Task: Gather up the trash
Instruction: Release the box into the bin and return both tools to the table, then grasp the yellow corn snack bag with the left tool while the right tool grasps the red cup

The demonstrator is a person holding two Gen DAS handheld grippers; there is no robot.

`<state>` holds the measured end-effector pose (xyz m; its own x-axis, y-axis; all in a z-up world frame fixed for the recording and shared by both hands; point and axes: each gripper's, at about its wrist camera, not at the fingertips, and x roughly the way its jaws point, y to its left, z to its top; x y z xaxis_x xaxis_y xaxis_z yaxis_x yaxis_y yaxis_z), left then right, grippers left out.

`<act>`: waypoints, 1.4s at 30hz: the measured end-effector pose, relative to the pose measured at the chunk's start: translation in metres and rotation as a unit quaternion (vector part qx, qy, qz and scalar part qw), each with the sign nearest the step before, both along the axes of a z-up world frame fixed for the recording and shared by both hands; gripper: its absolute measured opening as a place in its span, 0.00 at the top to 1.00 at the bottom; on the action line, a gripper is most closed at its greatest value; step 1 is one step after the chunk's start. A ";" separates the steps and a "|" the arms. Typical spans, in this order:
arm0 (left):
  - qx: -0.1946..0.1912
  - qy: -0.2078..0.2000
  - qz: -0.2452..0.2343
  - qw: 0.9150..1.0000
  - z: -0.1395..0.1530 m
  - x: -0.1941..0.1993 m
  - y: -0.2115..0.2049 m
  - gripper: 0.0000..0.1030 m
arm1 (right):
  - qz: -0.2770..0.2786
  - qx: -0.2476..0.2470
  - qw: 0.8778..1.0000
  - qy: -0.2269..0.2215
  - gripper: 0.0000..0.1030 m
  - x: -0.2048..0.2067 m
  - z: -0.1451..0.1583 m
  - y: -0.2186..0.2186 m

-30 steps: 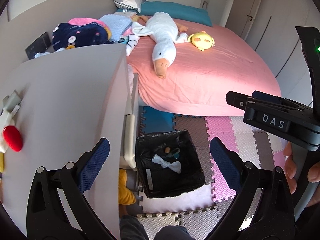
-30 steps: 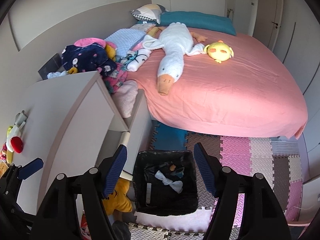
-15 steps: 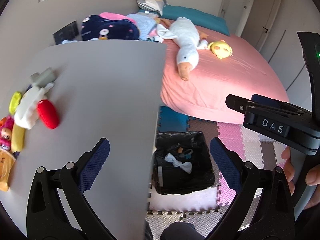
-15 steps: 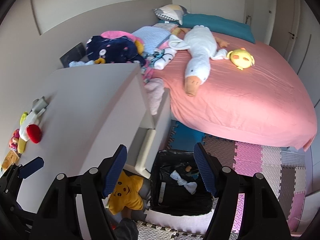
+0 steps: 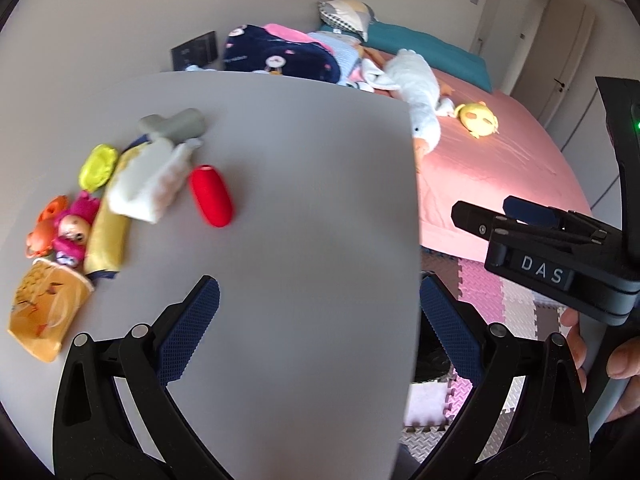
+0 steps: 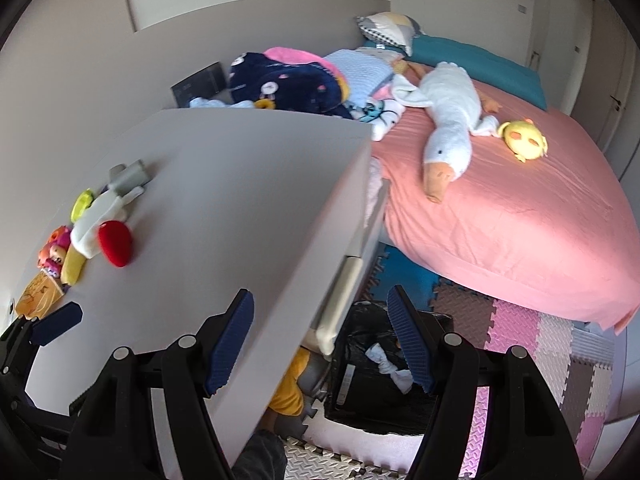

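Note:
A black-lined trash bin (image 6: 376, 384) stands on the floor beside a grey dresser (image 6: 224, 216), with white crumpled trash (image 6: 390, 364) inside; only a sliver of the bin (image 5: 434, 360) shows in the left wrist view. My left gripper (image 5: 320, 336) is open and empty above the dresser top (image 5: 304, 216). My right gripper (image 6: 322, 340) is open and empty, over the dresser's edge and the bin. An orange snack bag (image 5: 42, 312) lies at the dresser's left among toys.
On the dresser's left lie a red oval toy (image 5: 211, 196), a white plush (image 5: 148, 188), a yellow-green disc (image 5: 98, 166) and a doll (image 5: 74, 228). A pink bed (image 6: 512, 200) with a goose plush (image 6: 448, 120) is right. Foam mats (image 6: 552, 344) cover the floor.
Both grippers have swung left and up, from over the bin to over the dresser top. The toys and snack bag have come further into view. Both stay open.

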<state>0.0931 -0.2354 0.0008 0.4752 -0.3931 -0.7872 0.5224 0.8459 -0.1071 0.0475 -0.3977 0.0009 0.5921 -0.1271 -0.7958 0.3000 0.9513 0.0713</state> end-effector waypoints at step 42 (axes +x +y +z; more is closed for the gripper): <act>0.056 -0.048 0.106 0.992 0.008 0.029 0.172 0.06 | 0.130 0.005 0.991 0.013 0.32 0.081 -0.015 0.139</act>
<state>0.1221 -0.0636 0.0085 0.6133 -0.1898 -0.7667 0.3352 0.9415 0.0351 0.1281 -0.2586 -0.0139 0.5830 0.0352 -0.8117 0.0462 0.9960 0.0764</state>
